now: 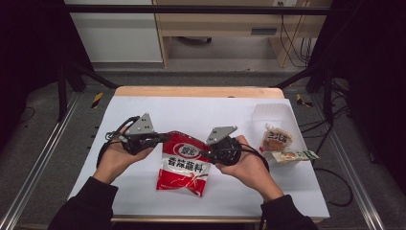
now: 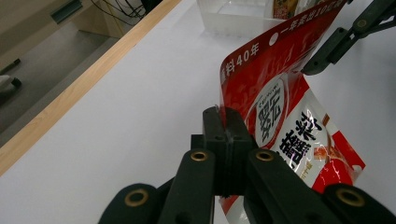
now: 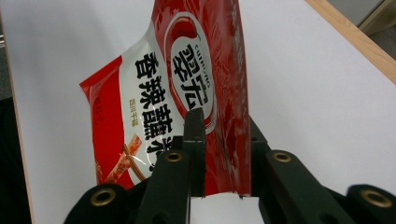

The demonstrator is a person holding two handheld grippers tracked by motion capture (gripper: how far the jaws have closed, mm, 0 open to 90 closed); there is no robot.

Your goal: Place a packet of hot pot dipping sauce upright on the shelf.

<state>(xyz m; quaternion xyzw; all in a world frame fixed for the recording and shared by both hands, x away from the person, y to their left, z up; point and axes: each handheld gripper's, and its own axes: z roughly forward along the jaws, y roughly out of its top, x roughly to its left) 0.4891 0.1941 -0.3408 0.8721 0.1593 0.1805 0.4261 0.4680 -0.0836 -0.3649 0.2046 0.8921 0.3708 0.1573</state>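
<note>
Tongs both on the red seasoning pouch (image 1: 184,163): left tongs (image 2: 223,122) clamped flat on its upper left edge; right tongs (image 3: 219,140) straddle the top right corner, jaws a bit apart, so whether the pads bite is unclear. Pouch lies mid-desk (image 1: 143,110), top edge lifted, bottom resting. Two-corner hold likely meant to stretch the seal or carry it level. Clear container (image 1: 273,115) with two snack packets (image 1: 276,140) sits right, near desk edge; open room left and front.
</note>
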